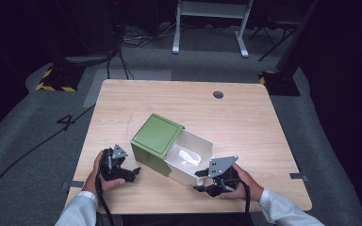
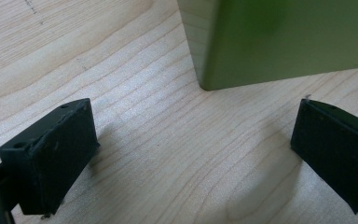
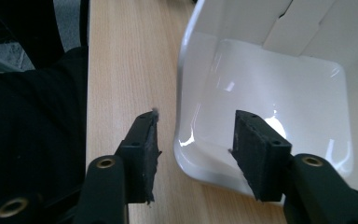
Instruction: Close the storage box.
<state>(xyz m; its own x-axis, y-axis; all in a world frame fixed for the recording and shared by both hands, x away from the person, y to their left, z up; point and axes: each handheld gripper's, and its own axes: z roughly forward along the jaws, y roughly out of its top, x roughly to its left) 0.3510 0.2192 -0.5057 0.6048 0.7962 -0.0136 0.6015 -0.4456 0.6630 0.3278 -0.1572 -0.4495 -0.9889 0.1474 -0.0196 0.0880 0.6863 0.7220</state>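
**Two tools at one half-open box**

High view: one wooden surface (image 1: 245,117) carries one box in two parts, a green sleeve (image 1: 156,137) and a white inner tray (image 1: 192,157) drawn partway out of it toward the right. The box is the landmark. The left tool (image 1: 133,173) rests on the surface just left of the sleeve's near corner, held in the person's left hand (image 1: 102,175). The right tool (image 1: 199,181) sits at the tray's near edge, in the right hand (image 1: 243,184). One round hole (image 1: 218,94) lies in the surface well beyond the box. Two white sleeves enter from the bottom edge.

Left gripper view: the left tool (image 2: 193,149) has its two black jaws spread wide with bare wood between them, gripping nothing. The green sleeve's corner (image 2: 279,42) stands just ahead of the jaws, apart from both.

Right gripper view: the right tool (image 3: 196,140) is parted, its two jaws straddling the white tray's wall (image 3: 182,140), one jaw outside over the wood and one inside the glossy tray. Neither pad clearly touches the wall.
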